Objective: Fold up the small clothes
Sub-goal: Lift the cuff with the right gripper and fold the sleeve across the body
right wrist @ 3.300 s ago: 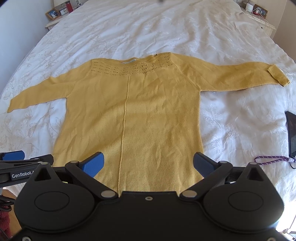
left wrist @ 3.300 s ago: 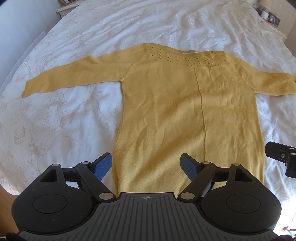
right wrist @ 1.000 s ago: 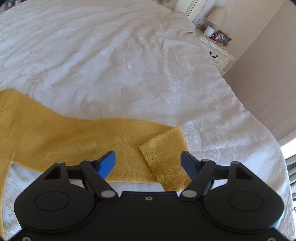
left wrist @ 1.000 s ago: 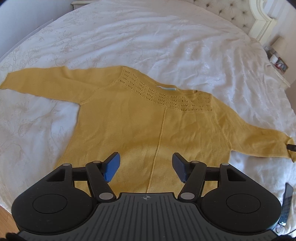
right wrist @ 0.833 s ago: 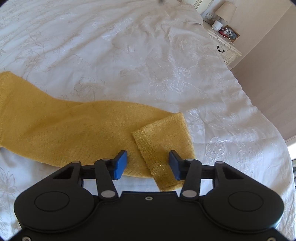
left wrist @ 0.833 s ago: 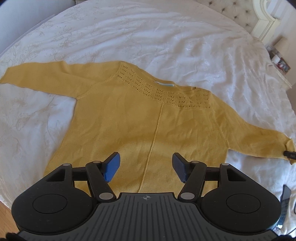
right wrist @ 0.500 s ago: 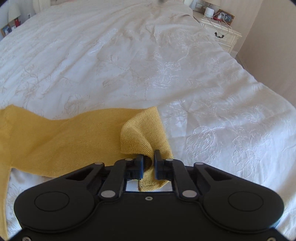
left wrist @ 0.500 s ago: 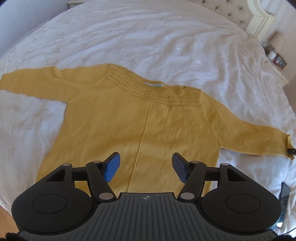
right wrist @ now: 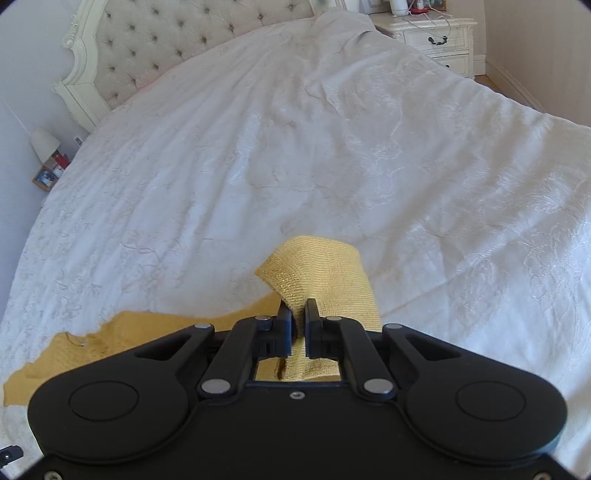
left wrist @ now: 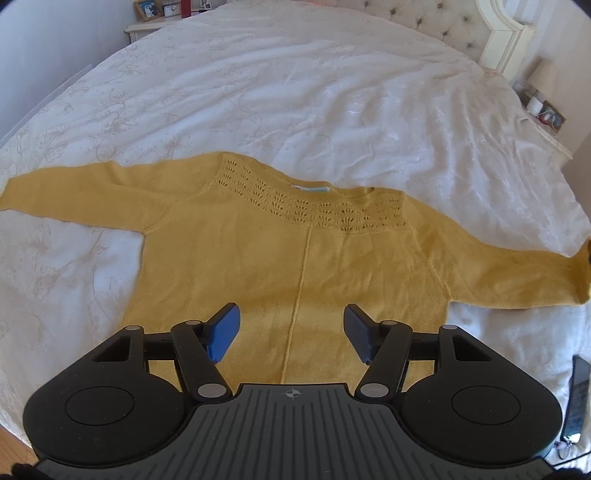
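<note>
**Sleeve cuff pinched; no fold laid yet**

Bedroom. Work surface is the white embroidered bedspread [left wrist: 332,92], on a bed with a tufted cream headboard [right wrist: 166,40] and a cream nightstand [right wrist: 436,33] at the far corner.

Progress: the mustard-yellow knit sweater [left wrist: 288,258] lies flat, body spread, lace-pattern yoke away from me, far sleeve straight out to my left. None of it is folded over the body. By my estimate the task is at its first fold; both sleeves and the body fold remain.

Right side: my right gripper [right wrist: 299,314] is clamped on the ribbed cuff of the right sleeve [right wrist: 325,269]. The cuff stands up off the bedspread in a bunched loop ahead of the fingers; the rest of the sleeve trails left and low behind the tool.

Left side: my left gripper [left wrist: 291,332] holds nothing, blue pads spread wide. It hovers over the sweater's lower body, the centre seam running between the fingers. Contact with the knit: cannot tell.

A dark phone [left wrist: 578,391] lies on the bedspread at the right edge.
</note>
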